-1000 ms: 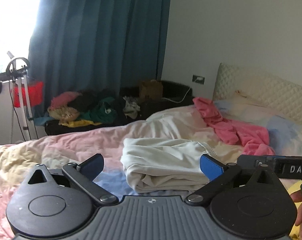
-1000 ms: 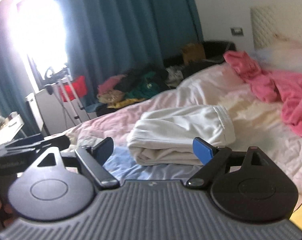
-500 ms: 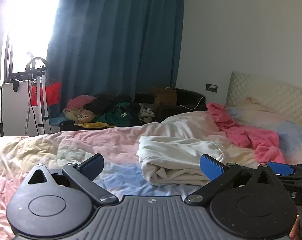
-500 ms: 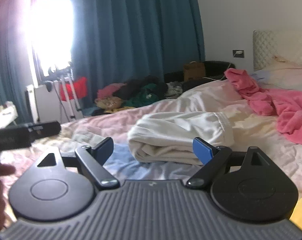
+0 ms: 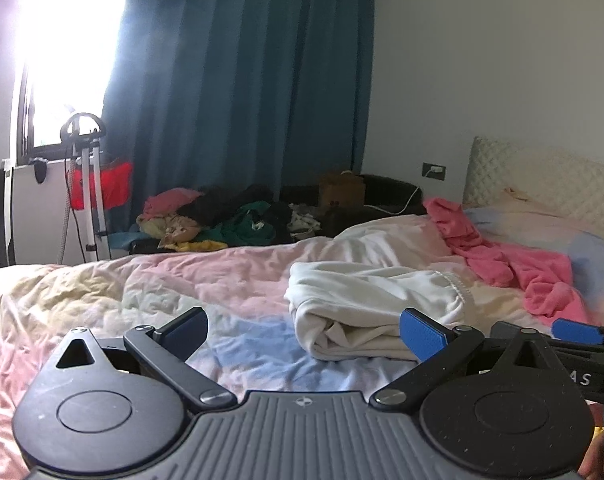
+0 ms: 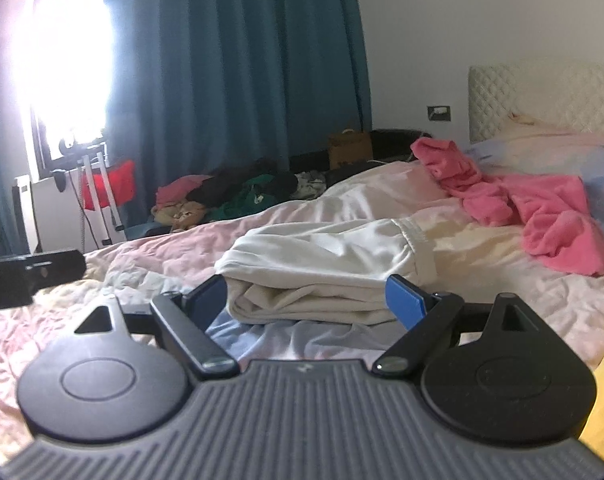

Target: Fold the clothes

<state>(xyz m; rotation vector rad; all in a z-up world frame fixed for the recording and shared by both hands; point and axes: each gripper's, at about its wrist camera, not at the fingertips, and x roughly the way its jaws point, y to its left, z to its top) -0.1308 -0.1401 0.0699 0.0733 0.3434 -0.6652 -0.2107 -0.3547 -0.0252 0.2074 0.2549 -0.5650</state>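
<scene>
Right wrist view: my right tool (image 6: 303, 298) gapes empty before the folded white garment (image 6: 321, 264); clenching only its top layer could undo the fold.

Premises are presenting as a home bedroom: a bed (image 5: 182, 292) with quilted headboard (image 6: 541, 96), teal curtains (image 5: 242, 100) hanging at the window, clothes pile (image 5: 222, 220) lying alongside.

Ahead of my right gripper (image 6: 305, 298) the folded cream garment (image 6: 325, 272) fills the gap between my spread fingers. Left of it the quilt (image 5: 150, 292) lies bare, open to my left gripper (image 5: 303, 330). The pink garment (image 6: 541, 216) blocks the far right.
</scene>
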